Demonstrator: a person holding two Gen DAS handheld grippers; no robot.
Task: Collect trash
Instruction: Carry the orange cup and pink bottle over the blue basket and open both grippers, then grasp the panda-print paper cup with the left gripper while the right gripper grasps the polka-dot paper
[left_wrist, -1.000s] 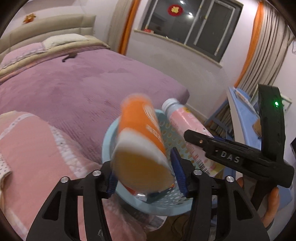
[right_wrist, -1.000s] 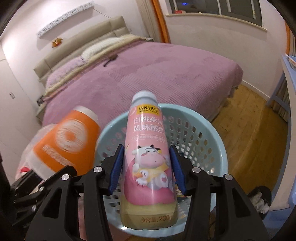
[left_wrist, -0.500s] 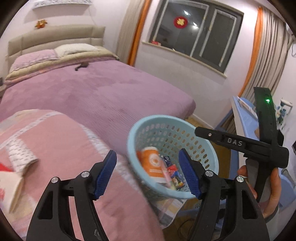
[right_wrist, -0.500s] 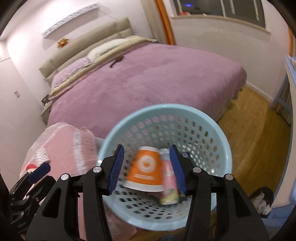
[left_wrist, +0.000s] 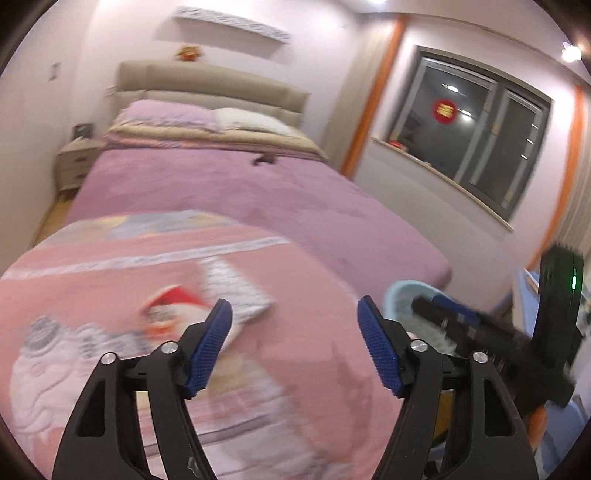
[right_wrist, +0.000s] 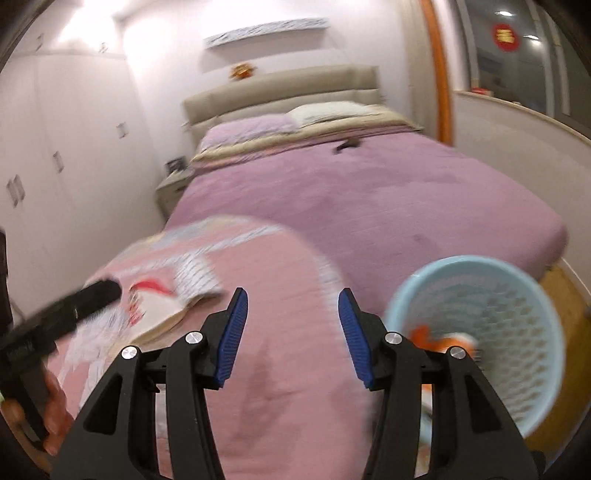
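Both views are smearing with motion blur right now. The left gripper (left_wrist: 293, 341) is hanging over the pink blanket (left_wrist: 258, 295) with its blue pads (left_wrist: 212, 341) spread wide and nothing between them. The right gripper (right_wrist: 291, 332) is doing the same, jaws gaping, empty, over the same pink cover.

Out in front, the purple bed (left_wrist: 229, 192) is stretching away to the beige headboard (left_wrist: 210, 85), with pillows (left_wrist: 251, 122) lined up against it and a small dark object (left_wrist: 264, 159) lying on the spread. The window (left_wrist: 476, 140) is showing dark glass with a red decoration. On the blanket, just ahead of the left gripper's left pad, a red-and-white wrapper or paper (left_wrist: 177, 310) is lying flat, too blurred to name.

The light blue basket (right_wrist: 480, 332) is sitting off to the right of the right gripper, beside the bed's corner, with something orange (right_wrist: 439, 339) showing inside. From the left wrist, only a sliver of basket rim (left_wrist: 402, 291) is peeking out behind the other gripper's black body.

Compared with a second ago, the orange bottle and the pink yoghurt bottle are gone from the jaws and down in the basket. Both grippers have swung left, away from it and onto the blanket.
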